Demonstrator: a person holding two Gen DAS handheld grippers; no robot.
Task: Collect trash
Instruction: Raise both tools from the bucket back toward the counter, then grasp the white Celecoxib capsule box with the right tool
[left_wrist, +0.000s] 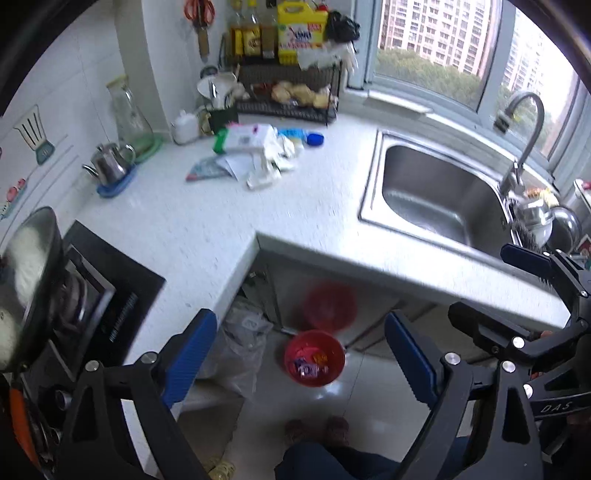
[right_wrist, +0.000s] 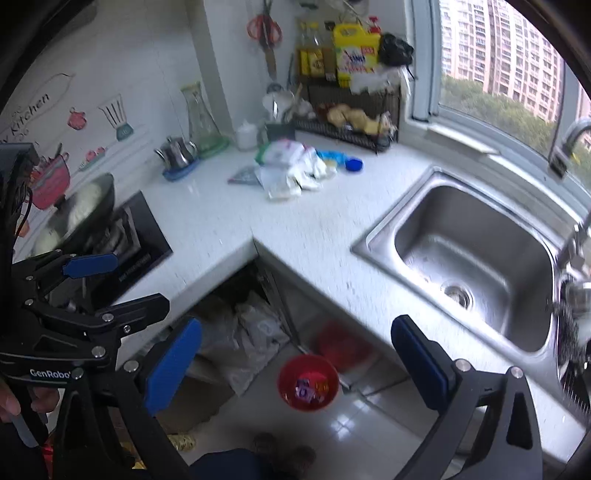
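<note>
Left wrist view: trash pile (left_wrist: 258, 155) on worktop (left_wrist: 207, 221), crumpled white wrappers, blue cap. Left claw (left_wrist: 299, 358) apart, empty. Right claw (right_wrist: 295, 365) opening, empty.

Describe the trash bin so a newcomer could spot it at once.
Start at the steel sink set in the white countertop. Below the counter's inner corner, on the pale floor tiles, stands a small red bin. It alone holds bright wrappers; beside it lie clear plastic bags.
</note>
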